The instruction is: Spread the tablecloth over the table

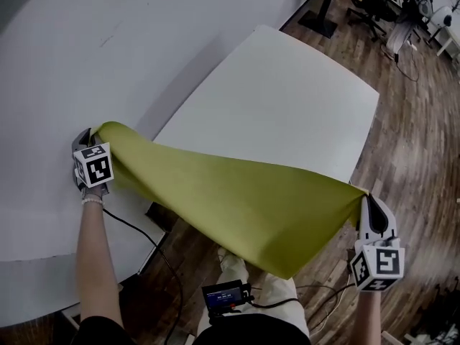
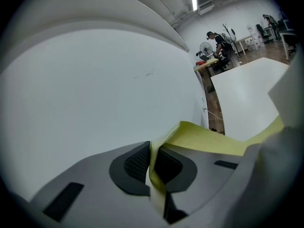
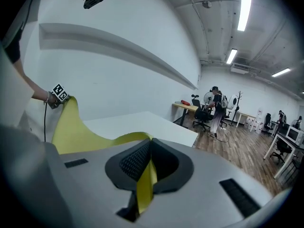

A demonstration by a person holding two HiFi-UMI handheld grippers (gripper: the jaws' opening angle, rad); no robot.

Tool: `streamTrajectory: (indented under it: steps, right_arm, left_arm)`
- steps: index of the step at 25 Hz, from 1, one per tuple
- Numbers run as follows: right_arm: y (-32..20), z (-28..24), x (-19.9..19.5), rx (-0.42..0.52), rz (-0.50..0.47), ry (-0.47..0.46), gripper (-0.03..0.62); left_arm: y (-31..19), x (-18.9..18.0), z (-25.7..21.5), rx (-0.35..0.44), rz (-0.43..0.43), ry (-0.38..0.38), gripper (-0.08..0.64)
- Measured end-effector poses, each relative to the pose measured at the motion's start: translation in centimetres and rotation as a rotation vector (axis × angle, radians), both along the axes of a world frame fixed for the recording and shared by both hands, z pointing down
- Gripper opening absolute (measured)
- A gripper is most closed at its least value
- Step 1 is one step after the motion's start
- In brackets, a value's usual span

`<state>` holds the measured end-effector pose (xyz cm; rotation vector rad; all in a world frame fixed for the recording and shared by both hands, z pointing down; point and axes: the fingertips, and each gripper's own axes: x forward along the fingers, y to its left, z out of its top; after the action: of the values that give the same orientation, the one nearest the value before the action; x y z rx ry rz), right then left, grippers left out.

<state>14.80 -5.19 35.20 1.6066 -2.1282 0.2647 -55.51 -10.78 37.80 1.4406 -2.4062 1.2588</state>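
A yellow-green tablecloth (image 1: pixel 237 203) hangs stretched between my two grippers, sagging over the near end of the white table (image 1: pixel 287 99). My left gripper (image 1: pixel 88 136) is shut on one corner, close to the white wall at the left. Its dark pads (image 2: pixel 137 163) pinch the tablecloth (image 2: pixel 209 139) in the left gripper view. The right gripper (image 1: pixel 364 196) is shut on the other corner, past the table's near right corner. In the right gripper view a strip of the tablecloth (image 3: pixel 146 179) runs between the shut pads (image 3: pixel 135 160), and the left gripper (image 3: pixel 57 96) shows at the far end.
A curved white wall (image 1: pixel 86 42) runs close along the table's left side. Wooden floor (image 1: pixel 417 142) lies to the right and in front. A person (image 3: pixel 216 103) stands by desks and office chairs (image 1: pixel 370 6) at the far end. A cable (image 1: pixel 144 239) hangs from my left arm.
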Motion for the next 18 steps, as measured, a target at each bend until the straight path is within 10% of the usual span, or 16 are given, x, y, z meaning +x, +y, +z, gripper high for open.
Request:
streamTrajectory:
  steps: [18]
  right_arm:
    - [-3.0, 4.8, 7.1, -0.058, 0.206, -0.001, 0.034]
  left_arm:
    - [-13.2, 5.0, -1.6, -0.033, 0.107, -0.046, 0.014]
